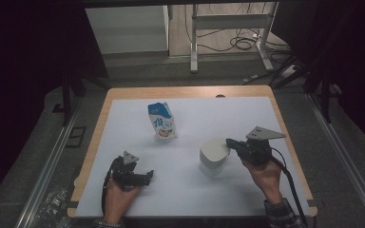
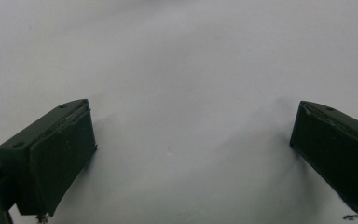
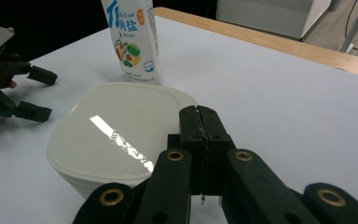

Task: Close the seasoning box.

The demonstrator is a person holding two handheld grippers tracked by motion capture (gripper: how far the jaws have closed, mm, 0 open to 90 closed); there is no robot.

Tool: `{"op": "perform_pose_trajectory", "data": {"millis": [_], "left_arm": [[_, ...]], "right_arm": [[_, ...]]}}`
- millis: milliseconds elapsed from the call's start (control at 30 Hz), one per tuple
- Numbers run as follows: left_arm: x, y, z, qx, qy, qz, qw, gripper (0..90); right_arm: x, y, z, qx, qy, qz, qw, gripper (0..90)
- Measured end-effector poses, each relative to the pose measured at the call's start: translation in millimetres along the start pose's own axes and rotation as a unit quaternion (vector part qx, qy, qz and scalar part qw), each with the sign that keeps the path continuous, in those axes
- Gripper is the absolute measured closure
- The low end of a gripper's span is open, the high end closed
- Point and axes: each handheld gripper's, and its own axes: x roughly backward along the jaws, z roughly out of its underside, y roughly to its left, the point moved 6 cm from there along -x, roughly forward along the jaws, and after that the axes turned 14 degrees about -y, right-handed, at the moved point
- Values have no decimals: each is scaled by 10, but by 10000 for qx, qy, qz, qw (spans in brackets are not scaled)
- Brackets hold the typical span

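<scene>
A white tub (image 1: 214, 153) with a shiny lid sits on the white table (image 1: 247, 118). Everything here is placed by that tub.

The right gripper (image 1: 230, 142) is at the tub's right edge, up by its top. In the right gripper view (image 3: 200, 114), its two black jaws are pressed tight together, and their tips sit right at the rim of the lid. Whether they pinch the rim, or just touch it, cannot be told. The person's right hand (image 1: 265, 172) holds this gripper from the near right side of the tub.

The left gripper (image 1: 147, 176) is well apart from the tub, to its left and a bit nearer the person. Its jaws stand wide apart with nothing between them, just bare table under them. The left hand (image 1: 120, 194) holds it low on the table.

A blue and white bag (image 1: 162, 121) with pictures of food stands behind the tub, a little to the left, and leans a bit. It does not touch the tub.
</scene>
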Motion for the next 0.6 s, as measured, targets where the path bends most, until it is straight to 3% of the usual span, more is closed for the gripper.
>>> {"op": "perform_pose_trajectory", "data": {"millis": [600], "left_arm": [[0, 0, 0, 1, 1, 0, 10000, 3]], "right_arm": [[9, -14, 3, 70, 24, 113, 9999, 896]]}}
